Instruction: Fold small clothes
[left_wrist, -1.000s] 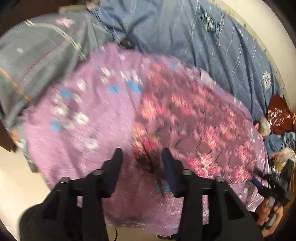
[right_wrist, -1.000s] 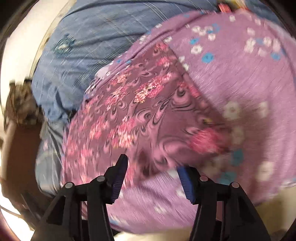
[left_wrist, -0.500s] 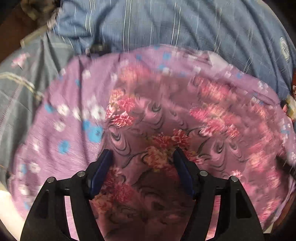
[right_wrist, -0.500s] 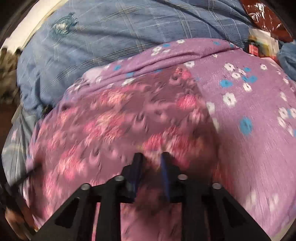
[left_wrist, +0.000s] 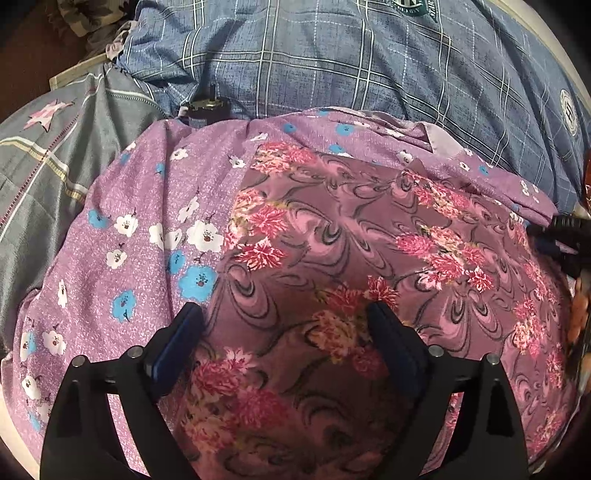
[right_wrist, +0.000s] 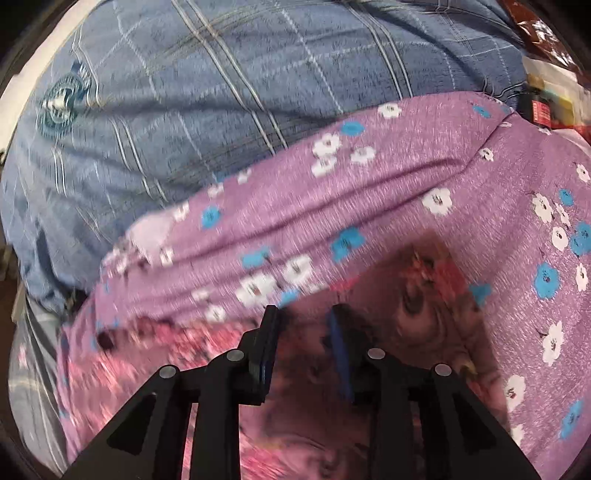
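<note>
A small mauve cloth with pink flowers and swirls (left_wrist: 351, 236) lies on a larger purple cloth with white and blue flowers (left_wrist: 147, 229). My left gripper (left_wrist: 286, 321) is open, its fingers spread wide just above the near part of the mauve cloth. My right gripper (right_wrist: 301, 321) has its jaws narrow and pinches the mauve cloth (right_wrist: 417, 291) at its edge, lifting a fold of it over the purple cloth (right_wrist: 369, 192). The right gripper also shows at the right edge of the left wrist view (left_wrist: 561, 240).
A blue checked bedsheet (left_wrist: 332, 55) lies beyond the cloths. A grey quilt (left_wrist: 48, 155) lies at the left. A small dark device (left_wrist: 207, 107) sits at the purple cloth's far edge. Red packaging and small boxes (right_wrist: 543, 103) lie at the far right.
My right gripper closed on the mauve cloth's edge and carried it forward over the purple cloth. My left gripper moved over the mauve cloth and stayed open.
</note>
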